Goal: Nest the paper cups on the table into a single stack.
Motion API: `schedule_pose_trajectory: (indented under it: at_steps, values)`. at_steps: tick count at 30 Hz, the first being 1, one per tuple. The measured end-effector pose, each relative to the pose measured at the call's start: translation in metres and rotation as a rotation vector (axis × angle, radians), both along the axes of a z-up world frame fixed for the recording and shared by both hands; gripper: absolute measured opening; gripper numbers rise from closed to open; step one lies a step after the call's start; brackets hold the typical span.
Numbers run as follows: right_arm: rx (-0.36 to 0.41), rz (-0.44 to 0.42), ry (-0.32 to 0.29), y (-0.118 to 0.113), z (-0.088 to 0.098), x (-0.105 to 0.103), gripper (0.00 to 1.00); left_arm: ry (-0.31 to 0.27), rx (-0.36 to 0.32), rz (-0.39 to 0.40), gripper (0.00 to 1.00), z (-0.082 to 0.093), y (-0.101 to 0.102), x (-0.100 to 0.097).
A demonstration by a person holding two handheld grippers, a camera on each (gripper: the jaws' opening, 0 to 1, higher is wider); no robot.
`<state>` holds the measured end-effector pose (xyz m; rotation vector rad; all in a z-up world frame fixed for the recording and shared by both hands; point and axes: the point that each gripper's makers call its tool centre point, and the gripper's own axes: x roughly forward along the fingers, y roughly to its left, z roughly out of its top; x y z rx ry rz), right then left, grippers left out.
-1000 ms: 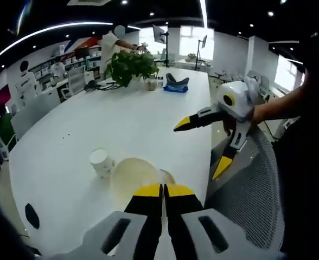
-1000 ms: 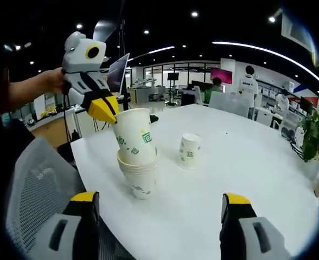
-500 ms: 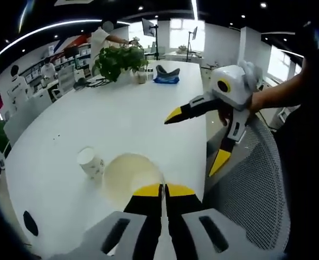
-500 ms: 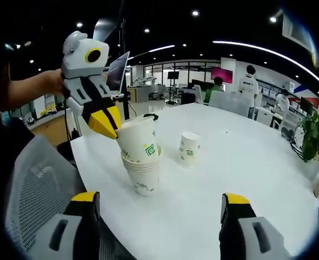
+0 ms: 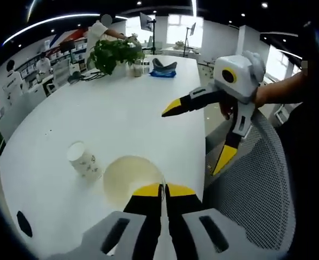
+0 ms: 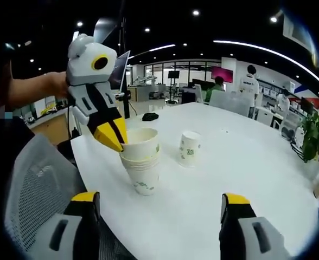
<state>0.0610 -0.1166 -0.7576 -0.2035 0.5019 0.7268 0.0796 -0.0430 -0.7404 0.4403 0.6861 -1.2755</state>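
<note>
A stack of white paper cups (image 6: 142, 162) with green prints stands near the corner of the white table (image 6: 230, 162). My left gripper (image 6: 115, 138) is shut on the rim of the top cup, which sits deep in the stack. From above, the top cup's mouth (image 5: 131, 177) lies just ahead of my left gripper (image 5: 163, 190), its yellow tips pinched together on the near rim. A single cup (image 6: 189, 148) stands upright beside the stack, also seen as the lone cup (image 5: 83, 160). My right gripper (image 6: 160, 199) is open and holds nothing, back from the stack; it appears as the spread gripper (image 5: 196, 138).
A grey mesh chair (image 6: 29, 184) stands at the table's near edge, also the chair (image 5: 246, 200). A potted plant (image 5: 113, 51) and a blue item (image 5: 162, 67) are at the far end. A black mouse (image 6: 150, 116) lies behind the stack. People stand in the background.
My left gripper has lowered the top cup, which stood high and tilted above the stack, down into the stack. The right gripper has stayed open in place.
</note>
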Motion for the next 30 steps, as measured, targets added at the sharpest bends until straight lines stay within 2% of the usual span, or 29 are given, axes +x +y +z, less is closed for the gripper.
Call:
schedule_pose_trajectory:
  at_steps: [22, 30]
  values:
    - [-0.009, -0.011, -0.004, -0.002, -0.001, 0.001, 0.94, 0.139, -0.008, -0.065, 0.01, -0.016, -0.016, -0.003]
    - [-0.011, -0.016, -0.004, -0.003, -0.001, 0.002, 0.94, 0.183, -0.015, -0.061, 0.02, -0.02, -0.017, -0.005]
